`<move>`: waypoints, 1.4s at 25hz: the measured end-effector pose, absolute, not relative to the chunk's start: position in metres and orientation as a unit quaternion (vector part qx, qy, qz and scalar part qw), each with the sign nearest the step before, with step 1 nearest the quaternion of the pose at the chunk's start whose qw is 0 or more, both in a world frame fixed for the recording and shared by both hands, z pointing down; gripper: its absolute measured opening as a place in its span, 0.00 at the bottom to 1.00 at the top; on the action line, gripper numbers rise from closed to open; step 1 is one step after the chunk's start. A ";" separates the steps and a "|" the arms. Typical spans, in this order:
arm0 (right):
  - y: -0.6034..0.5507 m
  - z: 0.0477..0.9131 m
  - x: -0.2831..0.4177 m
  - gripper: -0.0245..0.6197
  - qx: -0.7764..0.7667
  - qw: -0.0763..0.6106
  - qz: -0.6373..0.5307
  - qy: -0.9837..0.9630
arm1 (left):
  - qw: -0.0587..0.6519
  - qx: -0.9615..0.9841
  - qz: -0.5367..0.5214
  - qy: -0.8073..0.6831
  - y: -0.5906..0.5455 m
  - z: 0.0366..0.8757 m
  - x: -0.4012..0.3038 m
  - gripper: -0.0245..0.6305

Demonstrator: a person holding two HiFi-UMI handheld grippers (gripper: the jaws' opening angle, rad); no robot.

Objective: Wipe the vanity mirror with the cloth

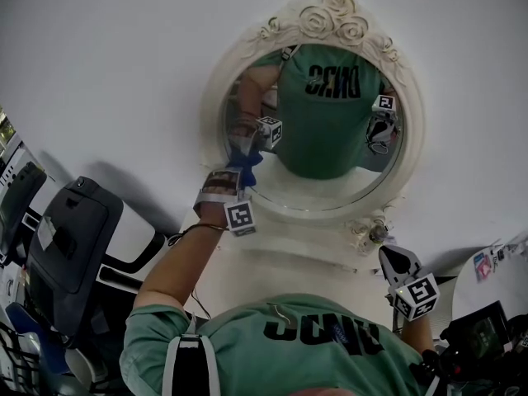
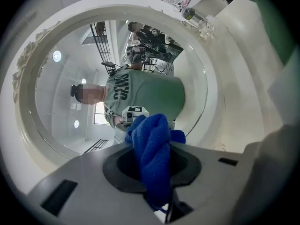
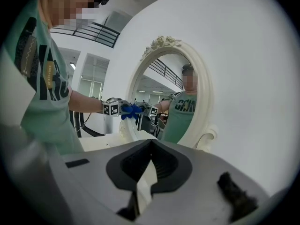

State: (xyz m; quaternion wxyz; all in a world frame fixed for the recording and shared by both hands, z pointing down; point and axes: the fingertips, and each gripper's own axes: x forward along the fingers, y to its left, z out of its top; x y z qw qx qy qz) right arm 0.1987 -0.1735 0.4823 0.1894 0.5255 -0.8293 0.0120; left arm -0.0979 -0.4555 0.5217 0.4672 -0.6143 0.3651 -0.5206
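An oval vanity mirror in an ornate white frame stands against a white wall. My left gripper is shut on a bunched blue cloth, which is pressed to the lower left of the glass. The left gripper view has the cloth bulging from between the jaws, with the glass and frame right behind it. My right gripper hangs low to the right of the mirror, shut and empty. In the right gripper view I see the mirror, the cloth and my left gripper.
The mirror stands on a white tabletop. A small clear bottle sits by the frame's lower right foot. A black chair is at the left, and dark equipment at the lower right.
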 end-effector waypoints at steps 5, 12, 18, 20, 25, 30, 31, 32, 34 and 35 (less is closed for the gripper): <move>-0.172 0.488 0.204 0.06 0.525 0.188 0.018 -0.830 | 0.483 -0.616 -0.518 0.345 -0.446 0.523 -0.071 0.19; -0.172 0.490 0.204 0.06 0.523 0.184 0.018 -0.832 | 0.527 -0.661 -0.451 0.285 -0.405 0.520 0.039 0.19; -0.162 0.499 0.221 0.06 0.541 0.173 0.031 -0.822 | 0.561 -0.651 -0.451 0.240 -0.383 0.531 0.112 0.19; -0.158 0.502 0.226 0.06 0.546 0.170 0.034 -0.820 | 0.581 -0.645 -0.437 0.235 -0.375 0.523 0.136 0.19; -0.152 0.507 0.236 0.06 0.556 0.158 0.040 -0.815 | 0.596 -0.658 -0.417 0.193 -0.356 0.537 0.192 0.19; -0.145 0.513 0.248 0.06 0.568 0.150 0.049 -0.807 | 0.616 -0.651 -0.417 0.151 -0.340 0.546 0.236 0.19; -0.144 0.514 0.250 0.06 0.571 0.148 0.051 -0.806 | 0.620 -0.651 -0.413 0.147 -0.337 0.548 0.245 0.19; -0.143 0.515 0.252 0.06 0.573 0.147 0.052 -0.805 | 0.623 -0.649 -0.411 0.147 -0.336 0.549 0.251 0.19; -0.141 0.517 0.257 0.06 0.577 0.145 0.054 -0.802 | 0.625 -0.645 -0.412 0.155 -0.335 0.547 0.254 0.19; -0.141 0.518 0.260 0.06 0.580 0.145 0.054 -0.800 | 0.626 -0.644 -0.410 0.157 -0.335 0.544 0.253 0.19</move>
